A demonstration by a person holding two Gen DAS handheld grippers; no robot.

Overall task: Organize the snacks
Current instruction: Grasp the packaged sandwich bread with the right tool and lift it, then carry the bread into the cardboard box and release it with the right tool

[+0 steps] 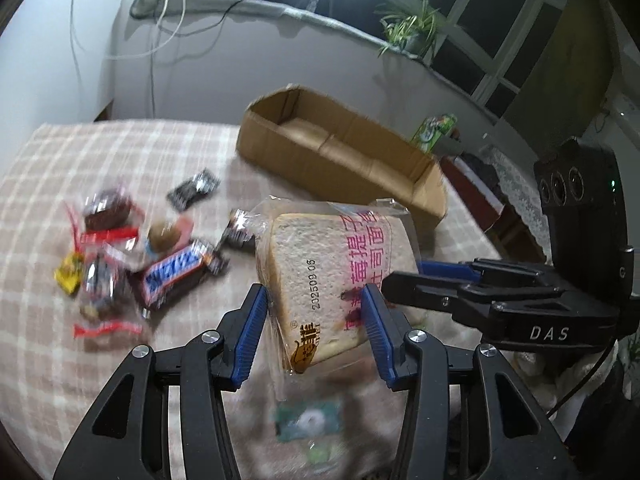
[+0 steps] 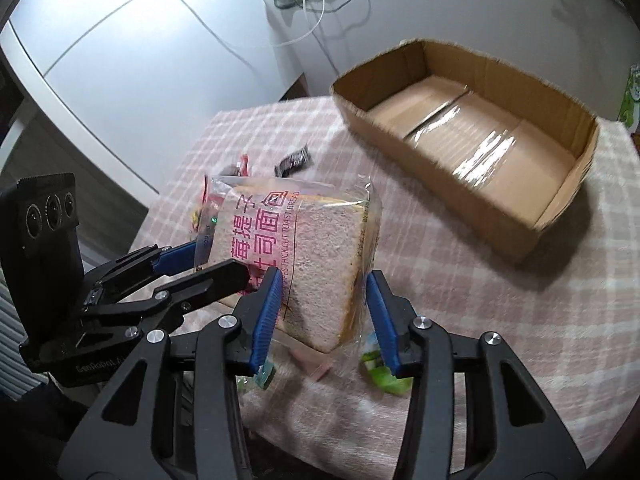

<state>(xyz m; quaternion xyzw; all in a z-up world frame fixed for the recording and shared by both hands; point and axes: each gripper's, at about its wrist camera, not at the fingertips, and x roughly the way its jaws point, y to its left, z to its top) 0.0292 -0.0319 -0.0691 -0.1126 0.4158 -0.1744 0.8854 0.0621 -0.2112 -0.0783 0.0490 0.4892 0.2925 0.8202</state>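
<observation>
A packet of thick-cut toast bread (image 1: pixel 320 276) in clear wrap with pink print hangs above the checked tablecloth (image 1: pixel 120 148). My left gripper (image 1: pixel 316 320) and my right gripper (image 2: pixel 322 308) both close on it from opposite sides; the bread also shows in the right wrist view (image 2: pixel 316 256). The right gripper shows in the left wrist view (image 1: pixel 404 276), and the left gripper shows in the right wrist view (image 2: pixel 212 264). An empty cardboard box (image 2: pixel 472 148) lies beyond, also seen in the left wrist view (image 1: pixel 340 148).
Loose snacks lie at the left: a Snickers bar (image 1: pixel 176 272), red-wrapped cakes (image 1: pixel 108 208), a dark wrapper (image 1: pixel 194 190), a yellow packet (image 1: pixel 70 272). Green packets (image 2: pixel 384 376) lie under the bread. A potted plant (image 1: pixel 412 28) and cables (image 1: pixel 160 20) are at the windowsill.
</observation>
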